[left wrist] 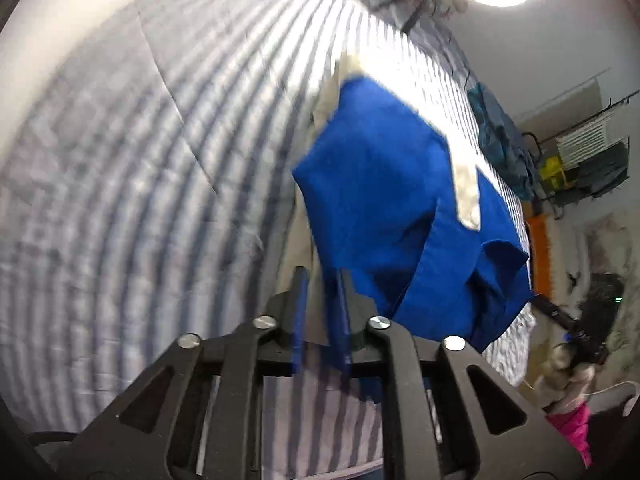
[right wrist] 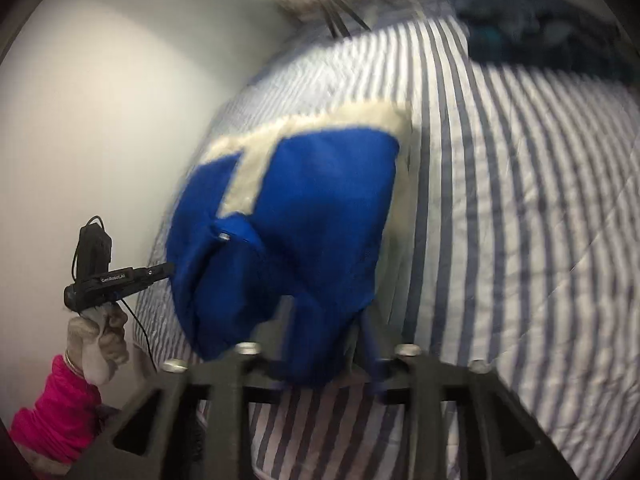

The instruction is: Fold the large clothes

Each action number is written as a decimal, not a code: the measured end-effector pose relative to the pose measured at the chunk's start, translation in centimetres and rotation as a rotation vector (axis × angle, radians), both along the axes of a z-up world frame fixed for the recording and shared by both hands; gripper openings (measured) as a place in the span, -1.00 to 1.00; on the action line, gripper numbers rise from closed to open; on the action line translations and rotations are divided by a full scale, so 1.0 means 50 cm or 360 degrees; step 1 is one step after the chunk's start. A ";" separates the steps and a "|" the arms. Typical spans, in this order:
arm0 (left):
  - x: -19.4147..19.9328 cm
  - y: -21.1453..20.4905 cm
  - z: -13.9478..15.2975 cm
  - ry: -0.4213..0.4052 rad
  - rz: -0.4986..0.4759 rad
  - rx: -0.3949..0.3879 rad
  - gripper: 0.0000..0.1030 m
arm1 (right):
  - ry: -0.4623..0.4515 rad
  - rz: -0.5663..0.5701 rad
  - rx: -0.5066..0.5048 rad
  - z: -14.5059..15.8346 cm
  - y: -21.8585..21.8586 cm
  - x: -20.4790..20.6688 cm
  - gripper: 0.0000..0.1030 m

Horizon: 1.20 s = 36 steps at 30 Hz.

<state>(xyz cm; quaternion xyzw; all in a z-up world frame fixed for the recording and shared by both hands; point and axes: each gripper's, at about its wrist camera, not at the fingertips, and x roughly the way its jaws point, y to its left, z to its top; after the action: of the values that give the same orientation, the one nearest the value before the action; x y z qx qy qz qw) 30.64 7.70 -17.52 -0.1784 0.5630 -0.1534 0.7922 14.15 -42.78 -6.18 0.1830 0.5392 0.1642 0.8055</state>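
A blue garment (left wrist: 380, 200) with cream fleece trim (left wrist: 466, 184) is bunched up and raised off the striped bed sheet (left wrist: 160, 160). In the left wrist view my left gripper (left wrist: 322, 280) is shut on its cream-lined near edge. The right wrist view shows the same gripper (right wrist: 170, 268) with its tip in the garment's left side. My right gripper (right wrist: 326, 316) is shut on the blue garment (right wrist: 304, 220), whose lower edge fills the gap between the fingers (right wrist: 289, 320) and droops over them. Both views are blurred.
The sheet (right wrist: 500, 200) covers a bed against a white wall (right wrist: 100, 120). A dark teal heap of clothes (right wrist: 540, 32) lies at its far edge. A gloved hand (right wrist: 100, 336) with a pink sleeve (right wrist: 56, 412) holds the left gripper. A rack (left wrist: 584, 152) stands beyond the bed.
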 end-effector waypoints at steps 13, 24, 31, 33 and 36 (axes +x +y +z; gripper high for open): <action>0.163 -0.162 0.084 -0.0422 -0.0107 0.0110 -0.75 | -0.0460 0.0022 -0.0348 0.072 0.084 0.153 -0.46; 0.251 -0.158 -0.112 -0.0150 -0.0125 0.0112 -0.75 | -0.0115 0.0081 -0.0375 -0.090 0.111 0.252 -0.63; 0.230 -0.140 -0.066 -0.0206 -0.0116 0.0163 -0.76 | -0.0127 0.0186 -0.0435 -0.056 0.124 0.225 -0.57; 0.214 -0.127 -0.039 -0.0250 -0.0101 0.0143 -0.76 | -0.0204 0.0232 -0.0359 -0.012 0.112 0.193 -0.53; 0.189 -0.113 -0.007 -0.0291 -0.0115 0.0100 -0.76 | -0.0327 0.0372 -0.0161 0.052 0.108 0.133 -0.54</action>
<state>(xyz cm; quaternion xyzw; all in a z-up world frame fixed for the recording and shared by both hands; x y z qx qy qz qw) 40.10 2.05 -17.87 -0.1183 0.4989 -0.1797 0.8395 20.78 -37.36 -3.57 0.0607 0.4791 0.2473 0.8400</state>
